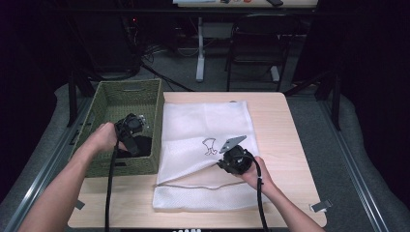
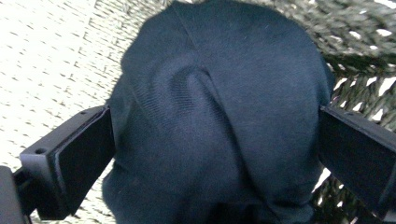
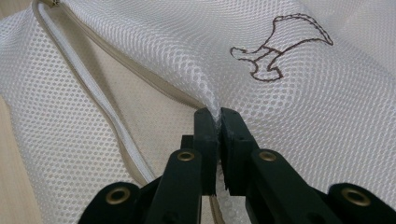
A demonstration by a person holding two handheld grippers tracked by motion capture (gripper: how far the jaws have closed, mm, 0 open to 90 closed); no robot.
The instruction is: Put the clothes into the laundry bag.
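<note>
Left gripper [image 2: 215,154] in basket [image 1: 104,104], jaws wide, either side of dark cloth [image 2: 219,116]. Right gripper [image 3: 219,126] pinched tight on mesh bag [image 3: 303,116] edge, bag flat on table [image 1: 280,140].

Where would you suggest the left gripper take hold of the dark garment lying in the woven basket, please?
Probably across the raised fold at the top of the dark garment, coming straight down from above. It lies bunched on the floor of the woven basket, whose walls block a sideways approach, and the left gripper already has its jaws open on either side of the bundle.
</note>
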